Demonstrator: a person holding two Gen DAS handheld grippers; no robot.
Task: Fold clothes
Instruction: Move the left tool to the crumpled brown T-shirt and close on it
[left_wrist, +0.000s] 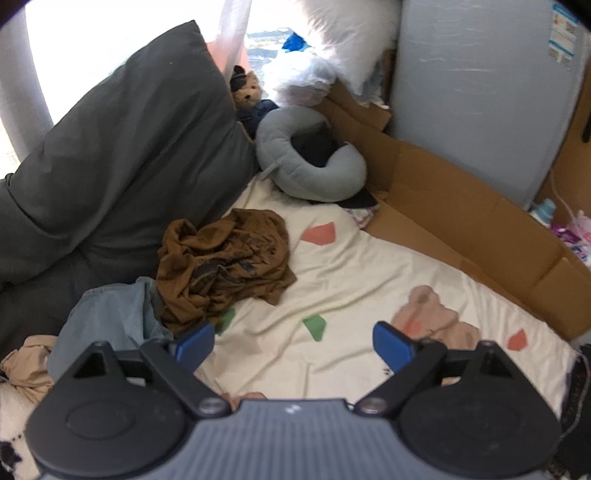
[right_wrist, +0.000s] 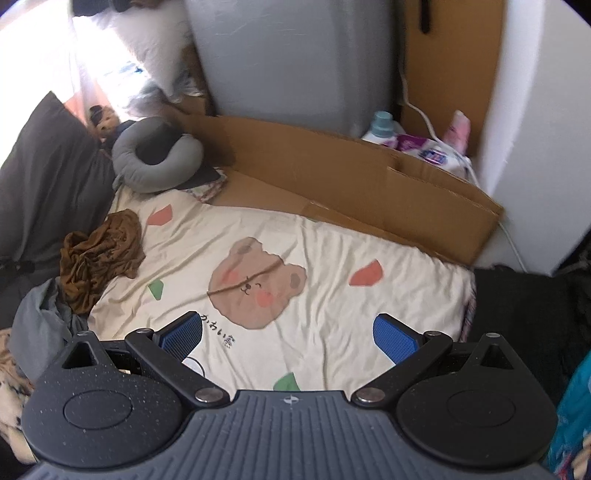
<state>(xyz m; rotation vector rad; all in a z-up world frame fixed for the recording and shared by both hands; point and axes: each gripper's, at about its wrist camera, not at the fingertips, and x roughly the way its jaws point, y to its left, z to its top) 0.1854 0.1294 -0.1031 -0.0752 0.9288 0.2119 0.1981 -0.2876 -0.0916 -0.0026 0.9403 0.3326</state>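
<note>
Both grippers are held above a cream sheet (right_wrist: 332, 236) printed with a bear (right_wrist: 255, 282), and nothing is gripped by either. The left gripper (left_wrist: 293, 345) is seen with its blue pads (left_wrist: 391, 345) spread wide, only bare sheet between them. The right gripper (right_wrist: 290, 338) is likewise wide open and empty, its pads framing the lower edge of the bear print.

The clothes are heaped at the left edge of the sheet, against a dark pillow (left_wrist: 122, 155). A brown shirt (left_wrist: 225, 266) lies crumpled on top, nearest the open middle of the sheet. A blue garment (left_wrist: 110, 325) is tucked partly under it, just beside the left gripper's left pad, and a tan one (left_wrist: 26, 365) lies further left at the frame edge. No folded piece is to be seen, so the task is judged to be at its very start.

The middle of the sheet appears to have been kept free as a folding surface, with a neck pillow (left_wrist: 314, 162) and cardboard (left_wrist: 461, 206) pushed to the far side. The open jaws are judged to be readied for a first pick; the shirt is the likely candidate, being uppermost and closest to the free area, and it is nearer to the left gripper. Its creases are tangled, so a hem or shoulder would have to be found before it could be spread flat
</note>
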